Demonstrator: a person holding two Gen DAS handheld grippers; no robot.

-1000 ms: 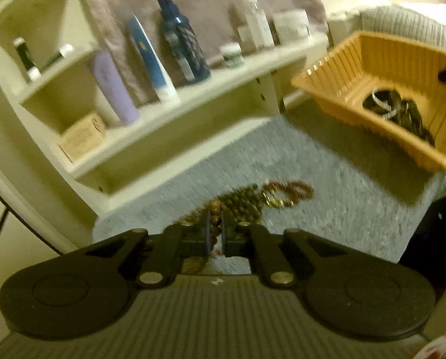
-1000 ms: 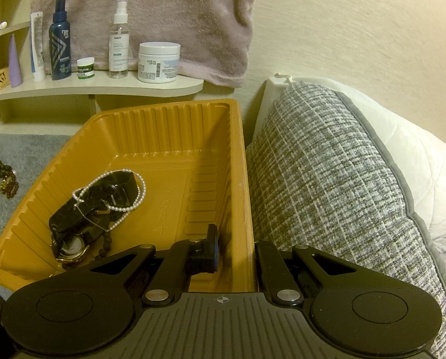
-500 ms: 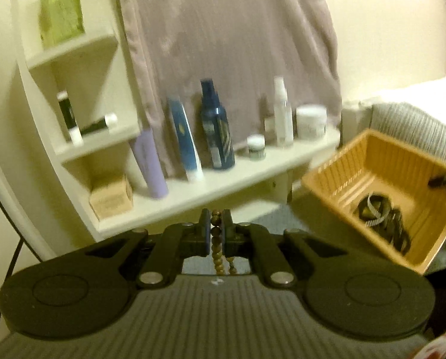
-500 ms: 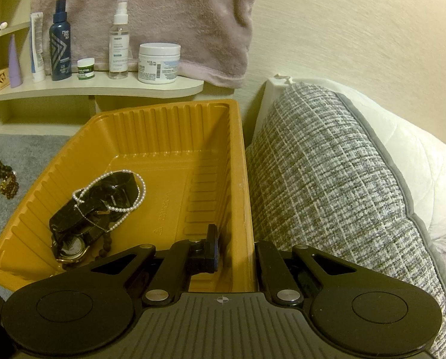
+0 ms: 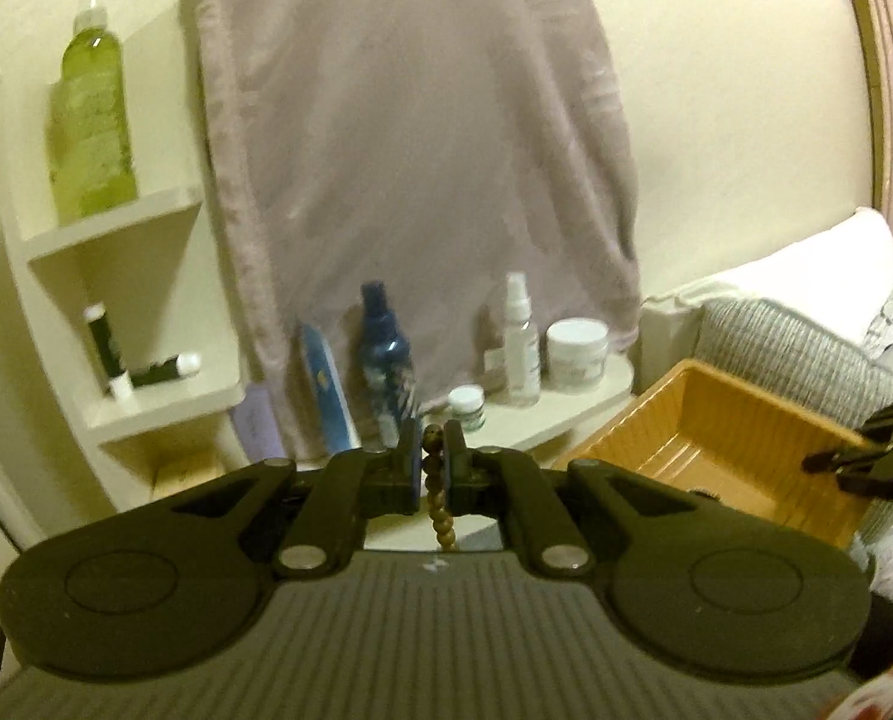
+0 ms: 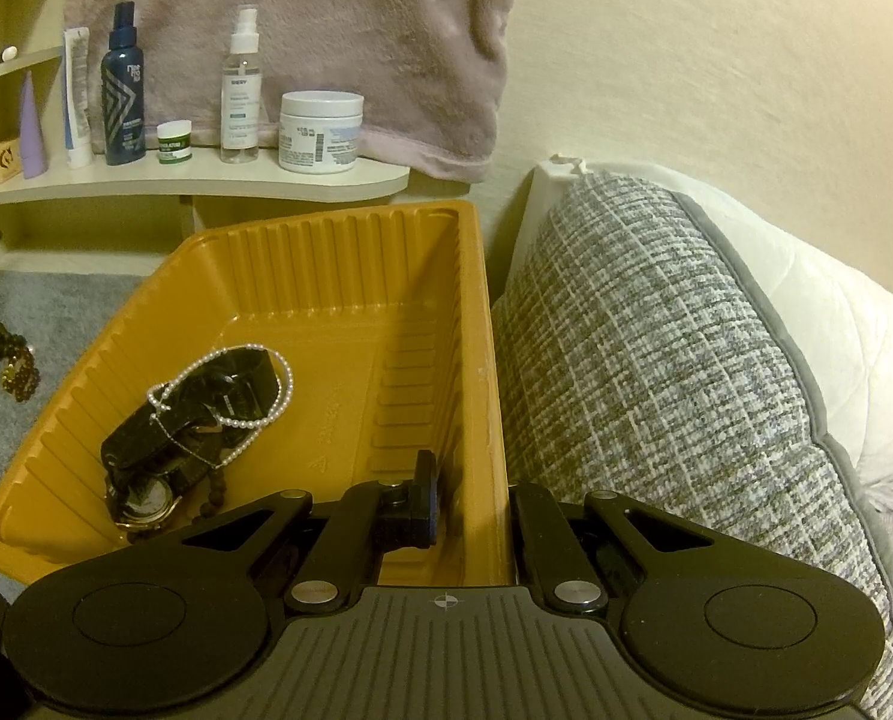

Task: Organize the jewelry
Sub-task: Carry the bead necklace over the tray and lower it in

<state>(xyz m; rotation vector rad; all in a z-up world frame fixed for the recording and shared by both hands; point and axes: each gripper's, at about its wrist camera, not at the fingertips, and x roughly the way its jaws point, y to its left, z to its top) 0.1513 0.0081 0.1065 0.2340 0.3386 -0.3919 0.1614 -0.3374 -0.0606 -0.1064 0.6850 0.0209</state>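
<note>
Beads of brown wood, strung on a cord, sit pinched between the jaws of the left gripper (image 5: 433,461) — the bead strand (image 5: 437,504) hangs limp below the pads, with one bead showing just above them. A strand like this is light and wholly floppy; it will swing and drape, and the round, smooth beads could slide between flat pads, so the firmest hold is across the cord between two beads or square on a single bead, as here. Lowered into the tray, it should pool rather than stand.

The right gripper (image 6: 467,492) has its jaws closed on the near wall of the orange tray (image 6: 350,246), one finger inside and the other outside the rim, steadying it. Ahead of those jaws and to their left, a pearl strand (image 6: 254,384) lies on the tray floor over a dark watch (image 6: 146,495). More brown beads (image 6: 2,360) lie on the grey surface, well off to the left of the tray.

Against the frame a second ago, the left view has lifted: then the strand trailed down to a heap on the grey surface just ahead of the jaws; now only shelf, bottles and hanging towel (image 5: 416,150) fill the space beyond them, with the tray off to the right. The right view is unchanged.
</note>
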